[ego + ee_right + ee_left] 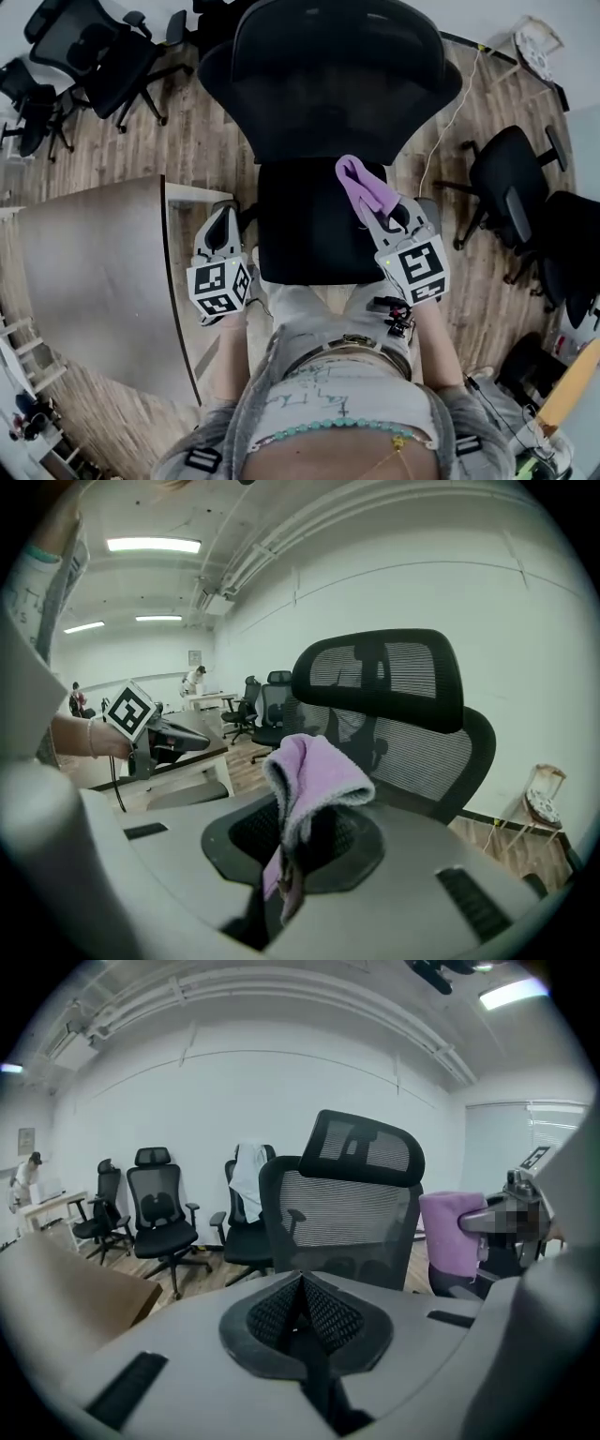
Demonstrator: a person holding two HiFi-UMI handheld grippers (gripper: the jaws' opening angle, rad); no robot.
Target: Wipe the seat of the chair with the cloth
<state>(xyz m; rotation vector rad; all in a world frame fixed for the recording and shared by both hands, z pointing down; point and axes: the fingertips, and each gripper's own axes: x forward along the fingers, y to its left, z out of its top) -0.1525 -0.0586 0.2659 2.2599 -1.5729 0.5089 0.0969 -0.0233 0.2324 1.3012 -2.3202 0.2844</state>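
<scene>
Here we hold the cloth pinched in our right gripper, its loose fold hanging over the seat's right side, ready to press down and wipe. Our left gripper is closed on nothing, beside the seat's left edge, likely to leave it clear.

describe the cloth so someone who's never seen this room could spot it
Find the big black mesh chair straight in front of the person, then its dark seat. Above the seat's right side, the right gripper pinches the cloth: a soft folded lilac rag, the only pale purple thing among black chairs.
</scene>
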